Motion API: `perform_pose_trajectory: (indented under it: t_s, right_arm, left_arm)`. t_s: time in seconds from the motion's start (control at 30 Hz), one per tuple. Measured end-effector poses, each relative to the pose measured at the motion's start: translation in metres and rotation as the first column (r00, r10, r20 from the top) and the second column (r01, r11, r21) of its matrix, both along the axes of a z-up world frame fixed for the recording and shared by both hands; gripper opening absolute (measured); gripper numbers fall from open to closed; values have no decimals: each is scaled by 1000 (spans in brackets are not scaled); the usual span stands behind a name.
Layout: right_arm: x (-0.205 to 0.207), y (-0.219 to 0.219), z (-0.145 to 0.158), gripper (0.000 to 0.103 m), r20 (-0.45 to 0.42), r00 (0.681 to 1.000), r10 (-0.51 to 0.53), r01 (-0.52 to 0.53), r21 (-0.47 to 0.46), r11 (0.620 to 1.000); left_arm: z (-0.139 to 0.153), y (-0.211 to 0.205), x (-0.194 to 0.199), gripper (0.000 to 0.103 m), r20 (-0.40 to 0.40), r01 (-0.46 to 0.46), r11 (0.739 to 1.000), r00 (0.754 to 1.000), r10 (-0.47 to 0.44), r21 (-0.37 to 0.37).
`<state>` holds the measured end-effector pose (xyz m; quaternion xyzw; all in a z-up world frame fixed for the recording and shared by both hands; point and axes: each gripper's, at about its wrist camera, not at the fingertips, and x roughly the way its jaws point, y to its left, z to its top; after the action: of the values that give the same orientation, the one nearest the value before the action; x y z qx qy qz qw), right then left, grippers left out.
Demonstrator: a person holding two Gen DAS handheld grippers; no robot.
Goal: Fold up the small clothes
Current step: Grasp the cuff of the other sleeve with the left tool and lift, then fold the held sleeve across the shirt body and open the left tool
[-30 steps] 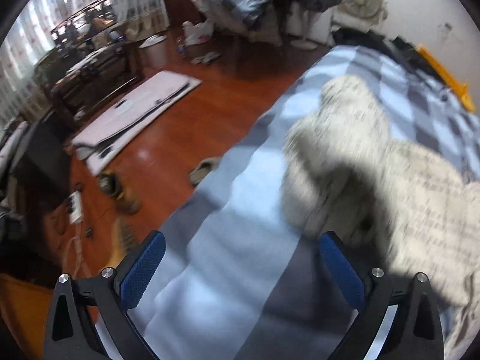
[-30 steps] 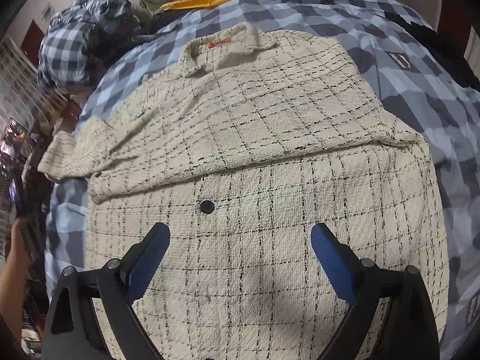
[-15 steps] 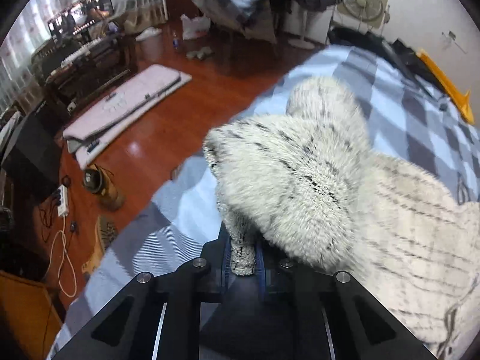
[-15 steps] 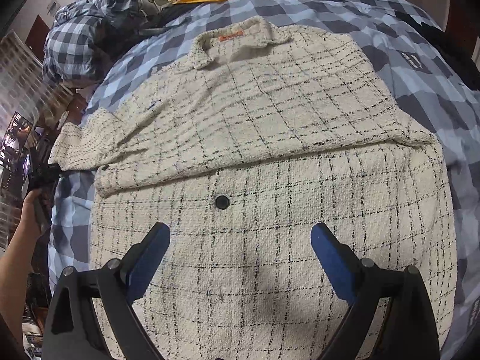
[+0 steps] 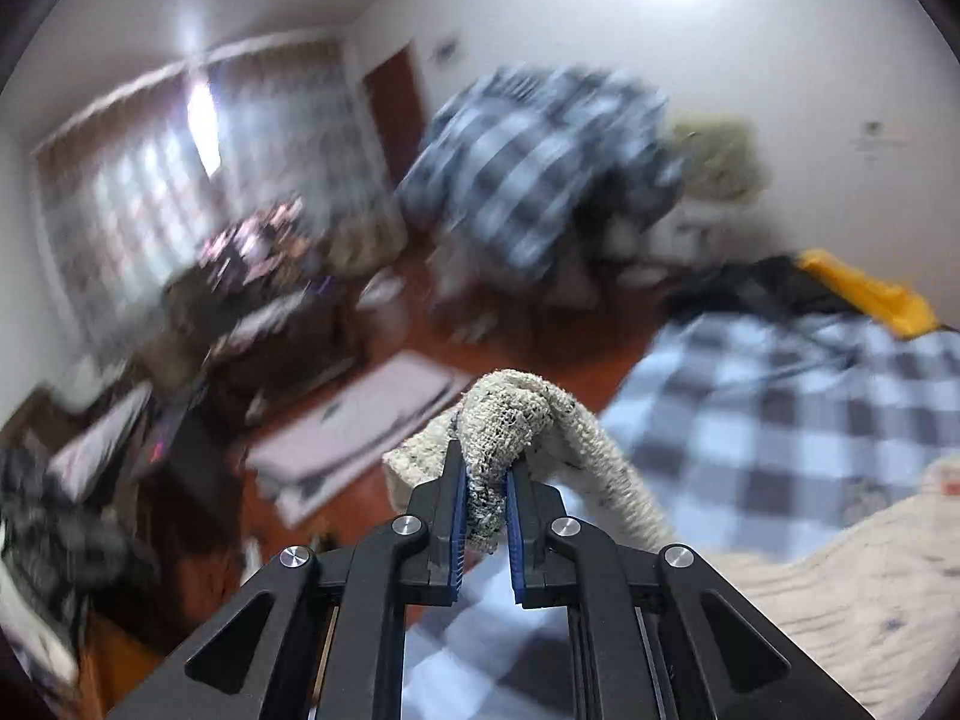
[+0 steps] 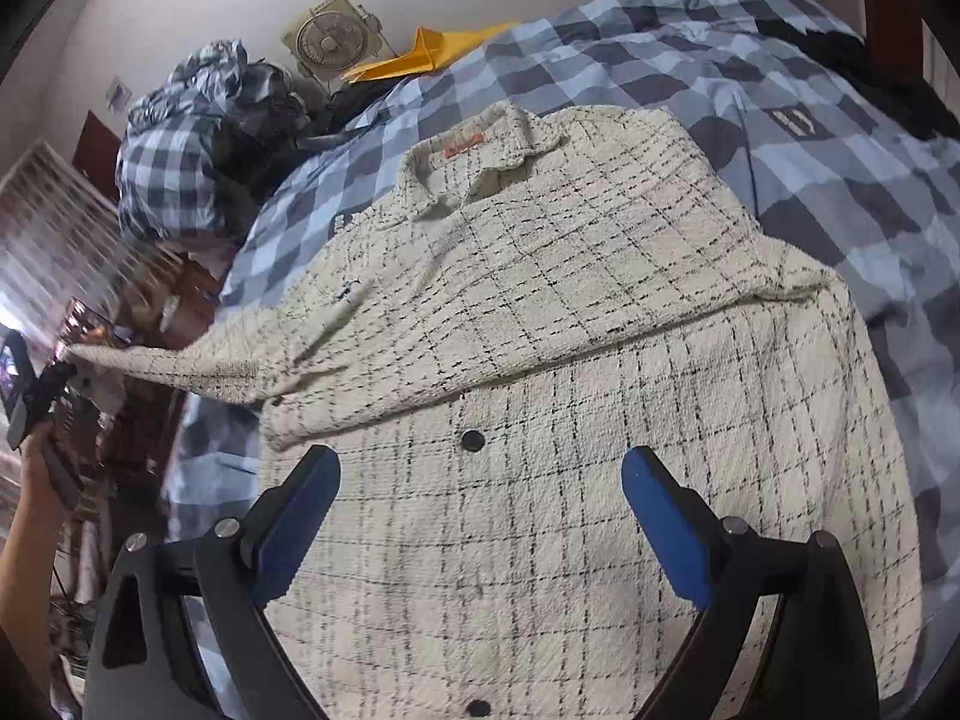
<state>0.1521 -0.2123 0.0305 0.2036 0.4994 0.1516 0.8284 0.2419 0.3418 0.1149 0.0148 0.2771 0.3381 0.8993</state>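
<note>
A cream jacket with a black grid pattern (image 6: 570, 312) lies face up on a blue checked bedspread (image 6: 840, 180), collar at the far end. My left gripper (image 5: 485, 480) is shut on the jacket's left sleeve cuff (image 5: 510, 414) and holds it lifted above the bed's edge. In the right wrist view that sleeve (image 6: 180, 369) stretches out to the left, to the left gripper (image 6: 42, 396) in a hand. My right gripper (image 6: 480, 516) is open and empty, hovering over the jacket's lower front near a black button (image 6: 473, 440).
A heap of checked bedding (image 6: 180, 162) and a fan (image 6: 330, 42) stand beyond the bed's far left corner. A yellow item (image 6: 420, 54) lies at the head of the bed. The wooden floor (image 5: 540, 354) with clutter lies left of the bed.
My left gripper closed on the sleeve cuff and has lifted it up and outward, pulling the sleeve straight. The right gripper stayed open over the jacket's lower front.
</note>
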Motion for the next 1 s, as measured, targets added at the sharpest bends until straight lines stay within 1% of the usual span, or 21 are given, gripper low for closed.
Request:
perform_pose_trajectory:
  t_s: [0.07,0.17,0.27,0.3,0.37,0.4,0.43,0.47,0.5,0.53,0.57,0.6,0.63,0.67,0.7,0.73,0.77,0.83,0.87,0.97,1.0]
  right_arm:
    - [0,-6,3,93,0,1000,-10,10,22,1000]
    - [-2,-20,7,93,6,999,-41,41,49,998]
    - [-2,-42,7,93,-2,996,-92,92,72,993]
    - [-1,-50,6,93,-8,994,-113,114,82,990]
    - [1,-69,3,93,-29,987,-158,160,94,983]
    - [3,-77,2,93,-41,983,-179,182,97,979]
    - [4,-86,0,93,-54,978,-201,205,99,974]
    - [6,-94,-2,93,-67,973,-222,228,100,969]
    - [9,-105,-4,93,-82,964,-252,260,101,960]
    - [9,-113,-4,93,-90,957,-275,283,103,953]
    - [10,-122,-5,93,-101,947,-303,314,109,943]
    - [9,-130,-6,93,-111,939,-326,338,116,934]
    - [9,-136,-8,93,-122,930,-346,361,124,924]
    - [8,-141,-9,93,-134,923,-361,378,138,915]
    - [8,-144,-10,93,-144,919,-368,388,152,909]
    - [8,-145,-11,93,-153,917,-369,392,166,905]
    - [9,-144,-12,93,-159,917,-367,392,176,903]
    - [12,-137,-13,93,-161,925,-345,370,168,914]
    - [14,-136,-14,93,-161,929,-333,358,157,921]
    - [22,-128,-18,93,-158,945,-288,305,95,948]
    - [24,-125,-20,93,-159,949,-271,284,65,957]
  left_arm:
    - [23,-43,9,10,14,98,995,995,-98,22]
    - [54,-126,25,10,41,262,964,964,-264,43]
    - [70,-220,38,10,56,435,899,898,-437,49]
    - [69,-254,41,10,58,499,866,864,-500,35]
    - [57,-313,47,11,50,632,771,775,-630,-71]
    - [40,-345,49,11,26,694,698,712,-702,-180]
    - [19,-368,52,13,-3,722,624,653,-757,-299]
    - [2,-380,55,14,-17,728,564,607,-795,-389]
    - [-26,-392,60,15,-25,701,484,556,-831,-524]
    - [-57,-400,60,19,-63,636,453,538,-841,-624]
    - [-88,-403,55,26,-124,570,476,546,-829,-670]
    - [-102,-404,50,30,-155,547,497,553,-818,-673]
    - [-116,-402,42,39,-185,529,513,552,-813,-676]
    - [-130,-394,28,57,-195,513,509,546,-815,-691]
    - [-134,-386,17,71,-195,502,509,551,-812,-700]
    - [-139,-377,5,93,-195,481,510,563,-803,-713]
    - [-141,-370,-5,98,-188,466,510,577,-794,-724]
    - [-141,-349,-28,98,-213,425,547,616,-759,-721]
    - [-139,-338,-42,98,-235,404,577,636,-735,-710]
    - [-127,-292,-87,98,-296,322,698,734,-611,-640]
    - [-123,-283,-98,98,-307,312,719,748,-589,-621]
